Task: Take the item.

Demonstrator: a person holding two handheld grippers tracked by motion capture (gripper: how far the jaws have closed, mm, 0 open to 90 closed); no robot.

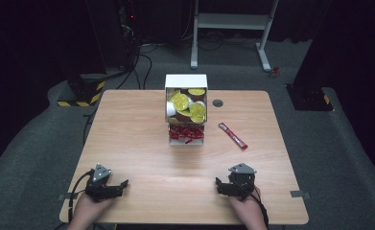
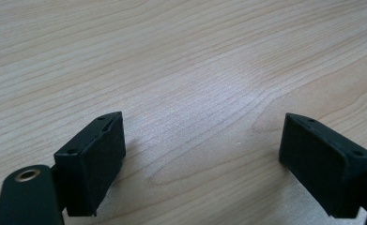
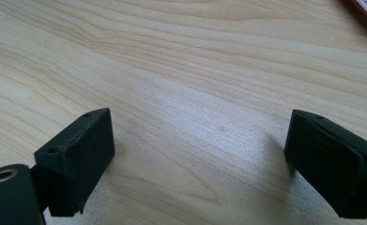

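- A wooden table [image 1: 137, 143] holds a white box [image 1: 186, 108] at its far middle, filled with yellow-lidded cups [image 1: 190, 106] and red sachets [image 1: 186, 133].
- One red sachet stick [image 1: 232, 135] lies alone just right of the box, well apart from both grippers.
- The left gripper [image 1: 120, 186] rests near the left corner, jaws wide, nothing between them.
- The right gripper [image 1: 219, 187] rests near the right corner, jaws wide and empty.

One box [image 1: 185, 81] — one loose red packet [image 1: 232, 135] — two claws [image 1: 123, 183].
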